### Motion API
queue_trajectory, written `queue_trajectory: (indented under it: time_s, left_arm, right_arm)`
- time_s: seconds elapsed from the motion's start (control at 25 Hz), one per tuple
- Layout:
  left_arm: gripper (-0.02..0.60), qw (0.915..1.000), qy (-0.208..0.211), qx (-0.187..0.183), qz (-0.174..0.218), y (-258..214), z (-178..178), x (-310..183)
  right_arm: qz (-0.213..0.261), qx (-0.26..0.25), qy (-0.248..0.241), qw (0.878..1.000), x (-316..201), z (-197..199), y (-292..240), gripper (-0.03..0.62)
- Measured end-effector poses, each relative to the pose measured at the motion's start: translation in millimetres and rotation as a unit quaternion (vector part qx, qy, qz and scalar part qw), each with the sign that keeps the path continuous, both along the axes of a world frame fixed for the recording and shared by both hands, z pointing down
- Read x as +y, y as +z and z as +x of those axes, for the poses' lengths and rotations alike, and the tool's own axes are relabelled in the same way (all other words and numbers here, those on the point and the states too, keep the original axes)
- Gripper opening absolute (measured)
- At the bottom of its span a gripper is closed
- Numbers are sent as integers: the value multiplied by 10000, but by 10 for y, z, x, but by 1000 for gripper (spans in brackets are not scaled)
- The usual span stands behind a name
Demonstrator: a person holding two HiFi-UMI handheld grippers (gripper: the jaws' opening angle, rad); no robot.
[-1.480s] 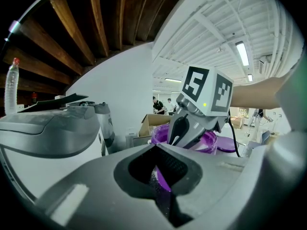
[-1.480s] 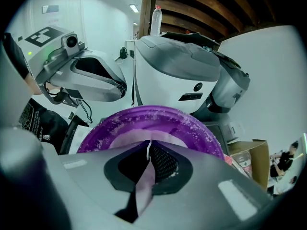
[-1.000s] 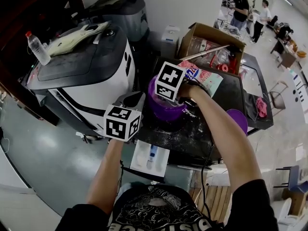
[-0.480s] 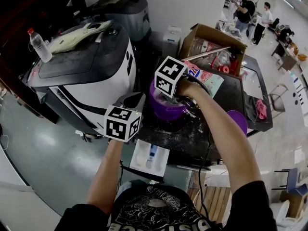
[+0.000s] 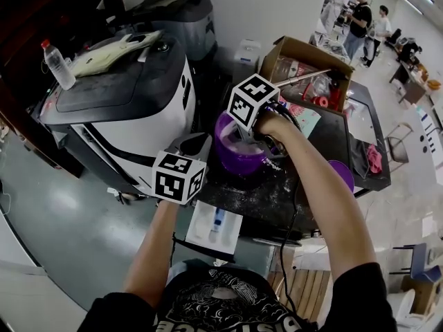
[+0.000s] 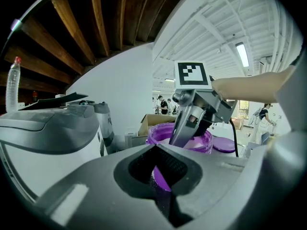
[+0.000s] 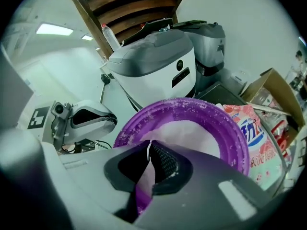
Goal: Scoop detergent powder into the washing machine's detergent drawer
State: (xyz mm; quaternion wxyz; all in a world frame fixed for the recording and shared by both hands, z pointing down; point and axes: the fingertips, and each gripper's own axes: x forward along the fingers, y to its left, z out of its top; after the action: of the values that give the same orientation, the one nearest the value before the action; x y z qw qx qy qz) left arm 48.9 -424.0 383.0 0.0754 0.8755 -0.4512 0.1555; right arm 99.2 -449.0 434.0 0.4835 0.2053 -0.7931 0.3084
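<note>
Right hand-held gripper (image 7: 152, 150) down in the purple tub (image 7: 230, 123)
Jaws pinched together over the powder (image 7: 192, 133), likely gathering a scoopful; left hand-held gripper (image 6: 156, 147), closed and empty, hangs beside; detergent drawer (image 5: 216, 227) stands open below the worktop (image 5: 277, 192) edge.

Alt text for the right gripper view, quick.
The right gripper, jaws closed on a thin white piece, likely a scoop handle, points into a purple tub of white powder. A detergent bag lies beside it, and a grey washing machine stands behind.
</note>
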Motion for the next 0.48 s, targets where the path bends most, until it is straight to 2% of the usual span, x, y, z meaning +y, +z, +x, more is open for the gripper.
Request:
queue_trajectory:
  time_s: [0.48]
  left_arm:
    - [2,9998,186,4,-33,6,52,-28]
  right_arm:
    - [-93,-505,727,9960,-73,65,-168,36]
